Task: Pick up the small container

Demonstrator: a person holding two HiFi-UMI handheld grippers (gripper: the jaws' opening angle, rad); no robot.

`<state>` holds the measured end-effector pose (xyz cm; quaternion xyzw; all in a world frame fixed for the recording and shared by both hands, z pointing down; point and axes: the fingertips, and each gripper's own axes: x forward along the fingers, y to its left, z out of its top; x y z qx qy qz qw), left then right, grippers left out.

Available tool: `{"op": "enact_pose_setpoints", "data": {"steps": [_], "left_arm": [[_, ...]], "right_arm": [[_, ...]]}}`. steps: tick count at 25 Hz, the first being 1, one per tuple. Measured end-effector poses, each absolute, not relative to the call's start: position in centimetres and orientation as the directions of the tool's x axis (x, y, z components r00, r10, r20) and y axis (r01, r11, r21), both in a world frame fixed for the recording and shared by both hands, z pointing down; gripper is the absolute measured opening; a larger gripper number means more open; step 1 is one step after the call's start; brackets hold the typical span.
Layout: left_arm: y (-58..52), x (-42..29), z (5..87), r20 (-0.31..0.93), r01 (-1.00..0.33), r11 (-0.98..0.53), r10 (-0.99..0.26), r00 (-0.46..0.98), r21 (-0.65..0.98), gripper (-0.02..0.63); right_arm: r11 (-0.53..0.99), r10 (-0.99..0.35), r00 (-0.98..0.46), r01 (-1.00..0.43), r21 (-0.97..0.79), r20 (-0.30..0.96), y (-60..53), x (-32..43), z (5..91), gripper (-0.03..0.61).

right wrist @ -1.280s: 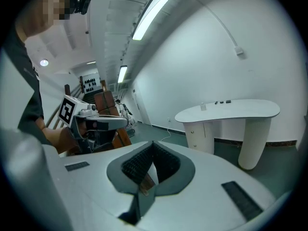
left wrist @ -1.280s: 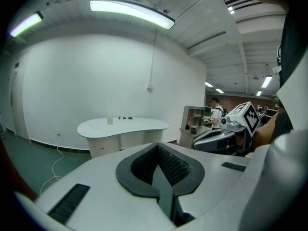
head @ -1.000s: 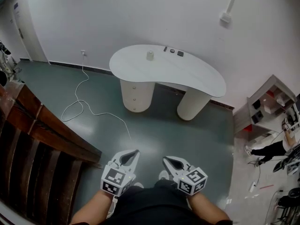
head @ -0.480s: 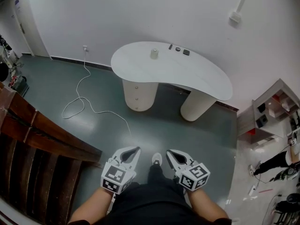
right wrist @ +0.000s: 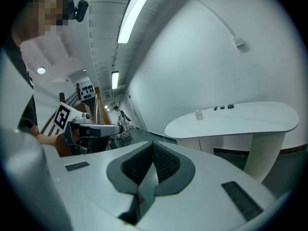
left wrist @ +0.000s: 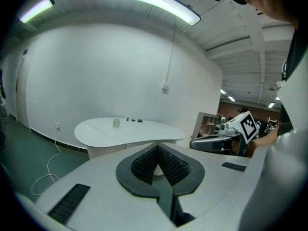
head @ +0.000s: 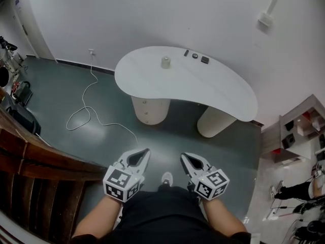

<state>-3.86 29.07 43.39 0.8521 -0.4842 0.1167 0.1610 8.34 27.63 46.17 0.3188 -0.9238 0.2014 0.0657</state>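
Note:
The small container (head: 165, 62), a pale little jar, stands upright on the far part of the white kidney-shaped table (head: 152, 80). It also shows as a tiny jar (left wrist: 116, 122) in the left gripper view and as a small pale jar (right wrist: 198, 115) in the right gripper view. My left gripper (head: 143, 154) and right gripper (head: 185, 159) are held close to my body, well short of the table. Both are shut with nothing between the jaws.
Three small dark items (head: 195, 56) lie at the table's back edge by the wall. A white cable (head: 91, 111) snakes over the green floor at left. A wooden railing (head: 40, 161) runs along the left, and a shelf unit (head: 299, 131) stands at right.
The view has drawn a little closer to the table, which sits slightly lower and larger in the head view. Both grippers stay shut and held as before.

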Motion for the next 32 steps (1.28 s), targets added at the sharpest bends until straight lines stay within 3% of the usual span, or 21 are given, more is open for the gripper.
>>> {"op": "enact_pose_setpoints", "data": {"steps": [14,32], "left_arm": [[17.2,-0.6,44.2,0.41,-0.896,-0.435,-0.803,0.433,0.095,0.014],[7.9,-0.5,45.8,0.42,-0.878,-0.471,-0.782,0.46,0.086,0.014]], "right_arm": [[0.763,-0.479,-0.842,-0.539,-0.358,0.248,15.0,10.5,47.2,-0.006],[0.758,-0.473,-0.833,-0.551,-0.35,0.287,7.6,10.2,49.1,-0.006]]}}
